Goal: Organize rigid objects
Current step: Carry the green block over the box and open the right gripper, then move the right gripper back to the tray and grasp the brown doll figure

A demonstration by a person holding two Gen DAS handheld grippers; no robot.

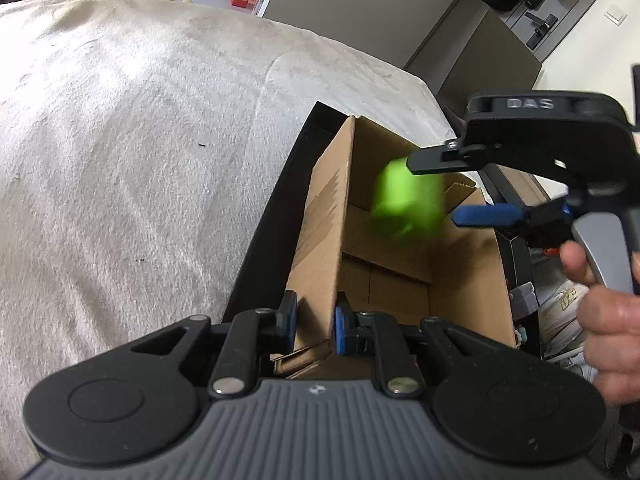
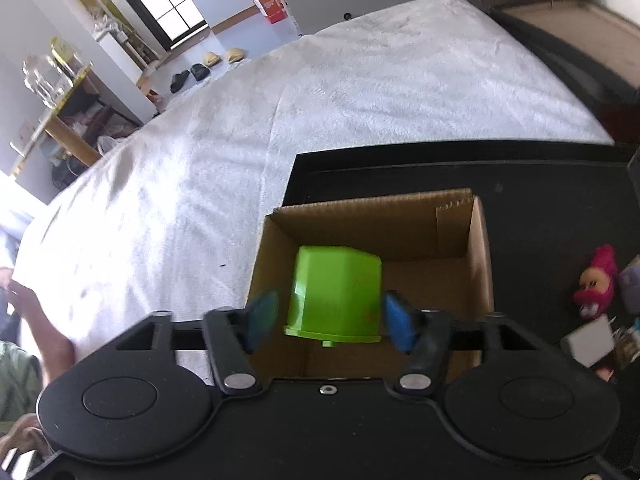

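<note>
Your left gripper (image 1: 316, 326) is clamped on the near wall of the cardboard box (image 1: 468, 280), likely to steady it while you load. Your right gripper (image 2: 328, 318) stands over the opening with its jaws apart; neither blue pad touches the green plastic cup (image 2: 336, 288), which sits blurred between them, upside down and apparently dropping in. Otherwise the box looks empty. It rests on a black tray (image 2: 540, 184) on the white-covered tabletop (image 2: 360, 88).

Things around the room

A white fuzzy blanket (image 2: 360, 92) covered the bed. A pink doll (image 2: 596, 280) lay at the side, and an orange box (image 2: 272, 4) stood far back.
</note>
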